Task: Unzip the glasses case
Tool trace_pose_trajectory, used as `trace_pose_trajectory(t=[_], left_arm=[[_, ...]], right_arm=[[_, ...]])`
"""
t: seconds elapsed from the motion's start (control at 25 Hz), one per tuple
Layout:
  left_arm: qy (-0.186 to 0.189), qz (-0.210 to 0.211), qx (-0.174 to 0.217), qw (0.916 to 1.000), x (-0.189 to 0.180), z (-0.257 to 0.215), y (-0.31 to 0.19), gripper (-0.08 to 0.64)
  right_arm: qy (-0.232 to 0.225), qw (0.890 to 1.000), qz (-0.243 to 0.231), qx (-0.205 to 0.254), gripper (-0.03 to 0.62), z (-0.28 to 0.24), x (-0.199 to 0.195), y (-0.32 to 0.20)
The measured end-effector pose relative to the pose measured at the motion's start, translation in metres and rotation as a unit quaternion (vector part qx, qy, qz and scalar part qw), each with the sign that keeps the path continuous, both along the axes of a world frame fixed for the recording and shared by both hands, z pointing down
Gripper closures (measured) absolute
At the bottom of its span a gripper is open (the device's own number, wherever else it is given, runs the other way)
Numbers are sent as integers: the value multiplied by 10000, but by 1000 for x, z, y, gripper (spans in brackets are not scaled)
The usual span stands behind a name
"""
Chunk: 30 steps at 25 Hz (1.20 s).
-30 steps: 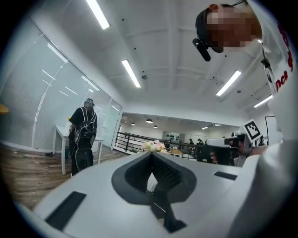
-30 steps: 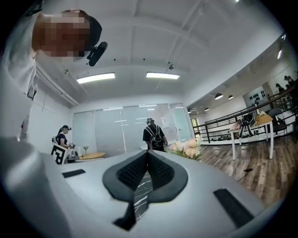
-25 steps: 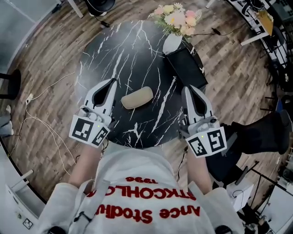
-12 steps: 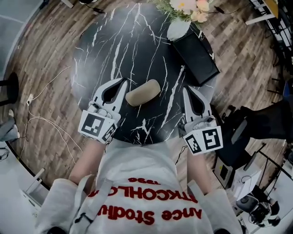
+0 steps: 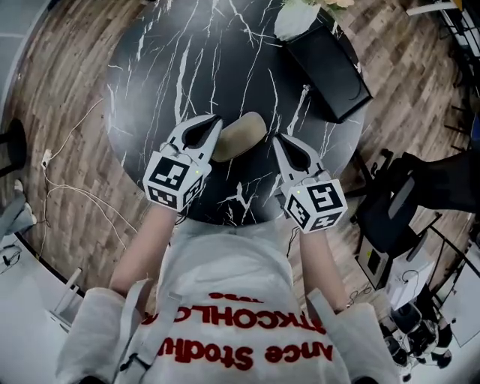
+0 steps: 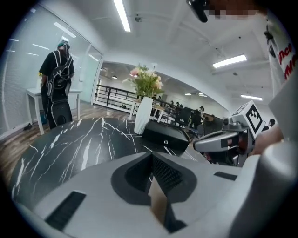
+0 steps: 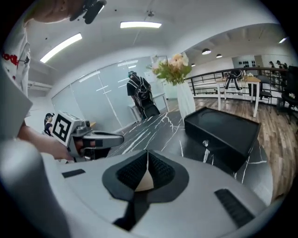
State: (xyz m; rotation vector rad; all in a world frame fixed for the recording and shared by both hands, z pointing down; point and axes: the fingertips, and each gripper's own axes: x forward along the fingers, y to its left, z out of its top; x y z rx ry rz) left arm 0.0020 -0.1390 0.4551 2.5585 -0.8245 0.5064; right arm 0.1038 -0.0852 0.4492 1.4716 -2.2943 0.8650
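A beige oval glasses case lies on the round black marble table, near its front edge. My left gripper is shut, and its tip hangs at the case's left end. Just off the case's right end is the tip of my right gripper, also shut. In the left gripper view the jaws meet, with a sliver of the beige case showing below them. The right gripper view shows the same: shut jaws over a patch of the case. Nothing is gripped. The zip is not visible.
A black box lies at the table's back right beside a white vase of flowers. Cables trail over the wooden floor at the left. A dark chair and equipment stand at the right. A person stands far off.
Both grippers have come down and moved in towards the glasses case from either side; their tips now flank it. Both stayed shut. The case has not moved on the table.
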Motion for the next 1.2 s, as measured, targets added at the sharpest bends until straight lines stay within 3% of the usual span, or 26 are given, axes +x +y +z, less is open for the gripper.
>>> trace_pose_trajectory(t=[0.12, 0.24, 0.36, 0.52, 0.64, 0.76, 0.92, 1.2], left_arm=[[-211, 253, -273, 9991, 10, 21, 5, 558], [-151, 525, -626, 9965, 19, 35, 11, 560], [-306, 452, -963, 9939, 20, 51, 11, 560], [-608, 608, -864, 9925, 25, 63, 15, 560], [-470, 650, -1054, 9912, 24, 71, 22, 560], [-237, 504, -1305, 9899, 19, 71, 28, 560], [-198, 287, -1414, 9893, 12, 72, 40, 560], [-423, 119, -1630, 9856, -5, 75, 61, 560]], right_arm=[[-25, 9984, -274, -488, 573, 31, -9, 11], [24, 9948, -530, -866, 518, 52, -18, 21], [43, 9925, -636, -1047, 503, 64, -22, 27], [23, 9903, -684, -1207, 503, 79, -25, 30], [-20, 9876, -760, -1371, 496, 92, -29, 32], [107, 9867, -924, -1332, 485, 94, -29, 28], [349, 9810, -1410, -1287, 471, 93, -32, 23], [935, 9674, -2103, -1059, 443, 92, -43, 10]])
